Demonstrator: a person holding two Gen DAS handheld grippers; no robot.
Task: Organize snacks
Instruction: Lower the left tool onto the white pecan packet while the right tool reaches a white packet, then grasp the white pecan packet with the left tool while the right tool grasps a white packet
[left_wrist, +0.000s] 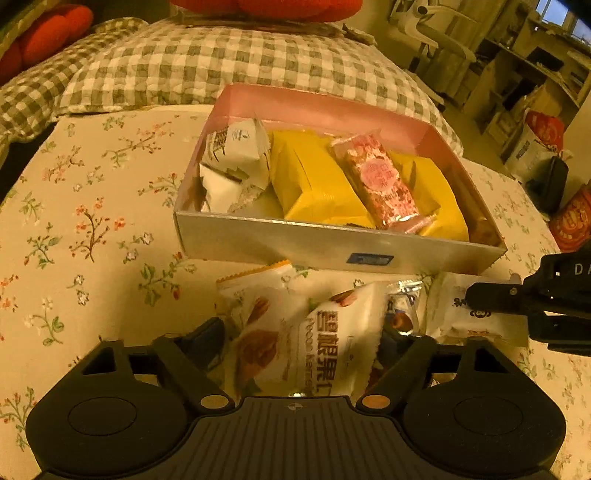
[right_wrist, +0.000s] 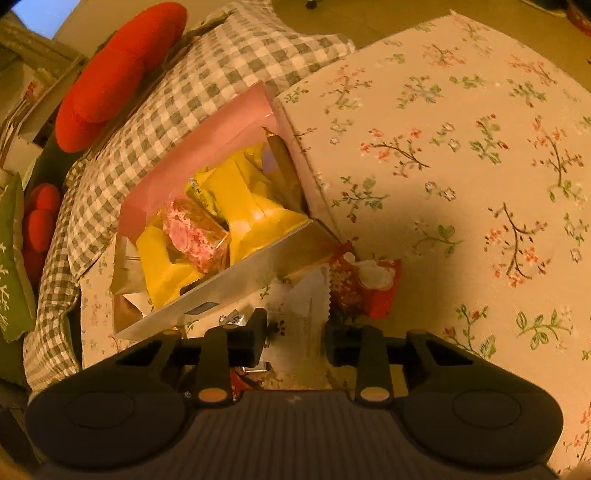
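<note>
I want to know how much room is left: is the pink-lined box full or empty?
Mostly full. The box holds yellow packs, white packets and a pink bar on top; several packets still lie outside on the tablecloth.

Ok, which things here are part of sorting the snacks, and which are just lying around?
Part of the job:
- pink-lined box
- yellow packets
- pink packet
- loose white nut packet
- red packet

Lying about:
- checked quilt
- red cushion
- floral tablecloth
</note>
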